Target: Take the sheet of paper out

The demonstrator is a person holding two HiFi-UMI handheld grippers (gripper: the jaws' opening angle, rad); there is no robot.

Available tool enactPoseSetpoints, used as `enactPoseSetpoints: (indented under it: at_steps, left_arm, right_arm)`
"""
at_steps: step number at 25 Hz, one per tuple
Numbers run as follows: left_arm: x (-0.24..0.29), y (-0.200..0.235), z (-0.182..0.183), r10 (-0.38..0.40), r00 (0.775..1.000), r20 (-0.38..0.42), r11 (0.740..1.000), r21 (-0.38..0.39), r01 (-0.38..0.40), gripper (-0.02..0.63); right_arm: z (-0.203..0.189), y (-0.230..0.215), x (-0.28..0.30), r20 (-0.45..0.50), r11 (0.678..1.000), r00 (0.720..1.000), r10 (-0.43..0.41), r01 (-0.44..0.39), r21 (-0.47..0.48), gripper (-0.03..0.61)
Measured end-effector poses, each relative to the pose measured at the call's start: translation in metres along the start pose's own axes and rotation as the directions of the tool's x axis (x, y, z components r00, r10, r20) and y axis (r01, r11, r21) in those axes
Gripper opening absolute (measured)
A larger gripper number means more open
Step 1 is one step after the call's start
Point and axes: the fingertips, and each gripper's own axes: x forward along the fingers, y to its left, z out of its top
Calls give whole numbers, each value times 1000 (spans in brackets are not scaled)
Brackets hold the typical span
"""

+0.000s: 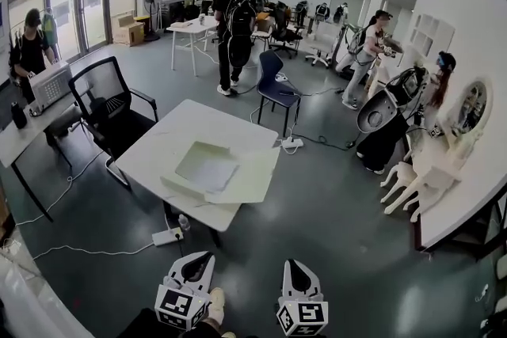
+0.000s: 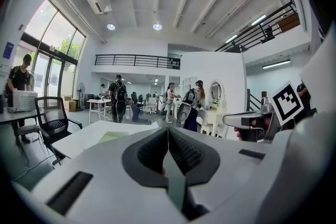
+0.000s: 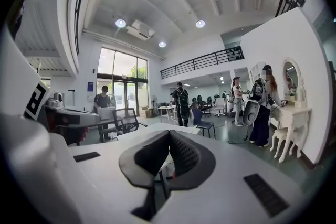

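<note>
Left tool (image 1: 193,267) and right tool (image 1: 298,276) are hanging closed, empty; the sheet of paper (image 1: 207,168) is lying well ahead on the desk (image 1: 158,142), nearer the left

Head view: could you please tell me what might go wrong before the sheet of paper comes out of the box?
The power strip and cable on the floor before the table could trip you. The left gripper and right gripper are both shut; unopened, they might shove the flat sheet of paper around the box instead of pinching it.
</note>
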Motion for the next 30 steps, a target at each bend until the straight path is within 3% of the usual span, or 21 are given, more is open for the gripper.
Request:
enactPoseSetpoints:
  at_steps: [18,30]
  left_arm:
    - [145,108,34,-39,999,-17,999,4,39,25]
    - [188,204,50,17,1000,-14,1000,-8,-17,25]
  right_arm:
    - [38,-25,175,-17,1000,1000,-26,26,2,17]
    - [63,7,283,-2,1000,1000,22,-22,-18,17]
